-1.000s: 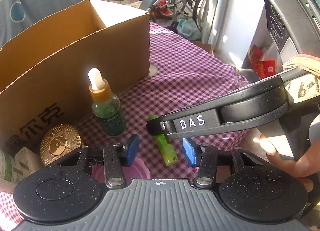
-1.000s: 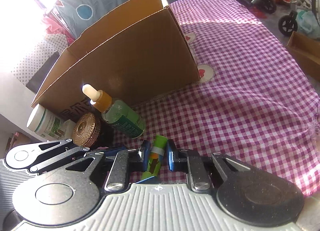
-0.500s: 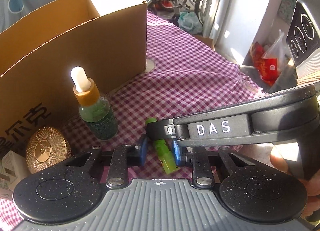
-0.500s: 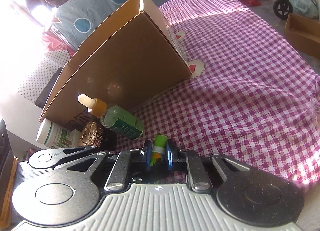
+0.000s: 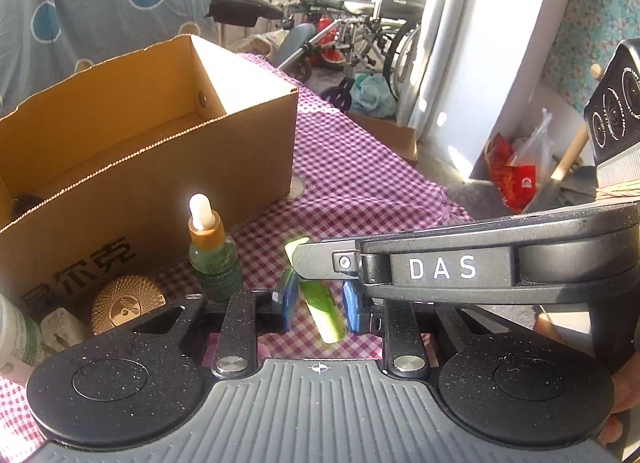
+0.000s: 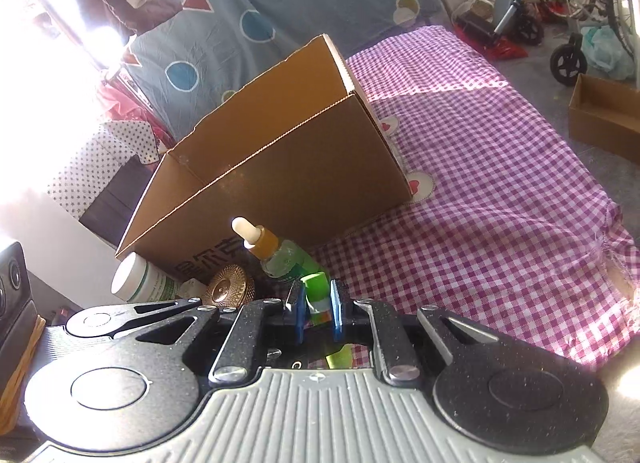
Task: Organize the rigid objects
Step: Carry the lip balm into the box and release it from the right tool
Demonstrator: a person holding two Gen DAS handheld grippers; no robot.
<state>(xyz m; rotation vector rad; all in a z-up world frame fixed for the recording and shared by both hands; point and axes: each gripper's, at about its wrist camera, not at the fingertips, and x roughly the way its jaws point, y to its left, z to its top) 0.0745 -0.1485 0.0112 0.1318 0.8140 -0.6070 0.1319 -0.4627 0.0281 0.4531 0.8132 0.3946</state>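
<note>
Grip on the green tube (image 5: 322, 313) is shared by both tools. The pads of the left gripper (image 5: 319, 303) are closed on its near half, and the right gripper (image 6: 317, 309), reaching in across from the right, is clamped on the far, capped end; neither pair of jaws shows slack.

The tube's long axis runs straight ahead from the left fingers, leaning a little to their left at the far end, and it crosses the right fingers almost squarely. The cardboard box (image 5: 180, 167) lies beyond and to the left of both sets of fingers, its open top in sight, with the dropper bottle (image 5: 216, 267) standing between fingers and box wall. The left gripper is judged the nearer to the box.

Against the frame a second back, the left jaws, then spread wide around the tube, are now shut on it. The tube, then flat on the checked cloth (image 5: 360, 191), appears raised clear of it, and more of the box's inside is seen.
</note>
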